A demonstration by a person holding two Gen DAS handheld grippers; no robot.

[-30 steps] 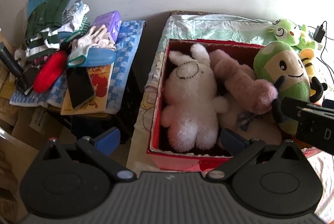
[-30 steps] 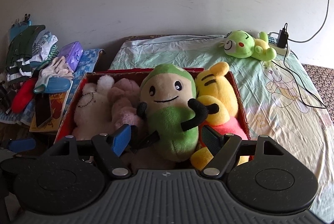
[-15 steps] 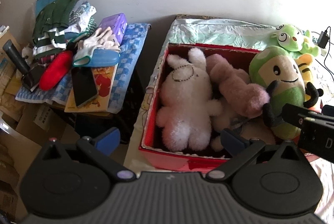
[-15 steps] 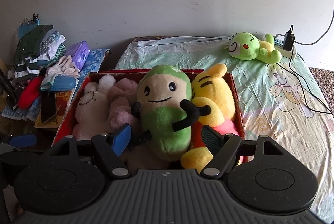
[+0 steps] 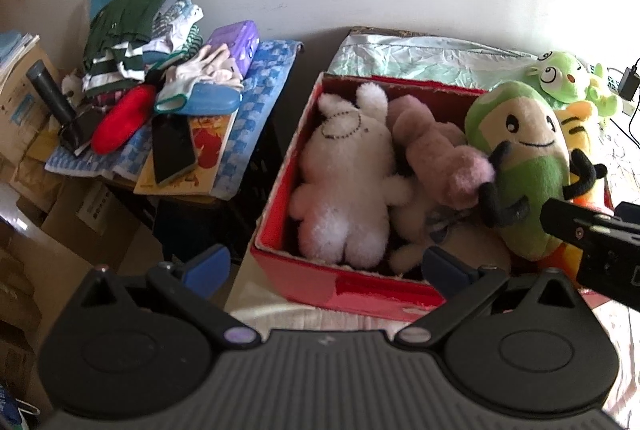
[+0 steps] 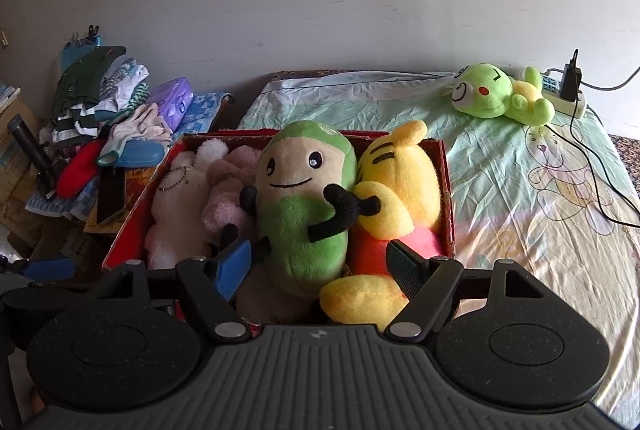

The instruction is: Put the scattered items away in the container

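We hold both grippers just short of the red box [image 6: 447, 189], which sits on the bed [image 6: 520, 157] and is packed with four toys: a white bunny [image 5: 348, 169], a pink plush [image 5: 440, 153], a green bean toy [image 6: 304, 197] standing upright, and a yellow tiger [image 6: 400, 189] pressed against the bean's side. Our right gripper [image 6: 320, 266] is spread wide with nothing in it, its fingers either side of the bean's base but clear of it. Our left gripper [image 5: 324, 266] is likewise released and empty, hovering at the box's near-left corner. One green frog plush [image 6: 496, 97] lies loose on the bed by the wall, well apart from the box (beside a power strip [image 6: 568, 101]). Clothes [image 5: 132, 29] pile on a side table [image 5: 256, 117].
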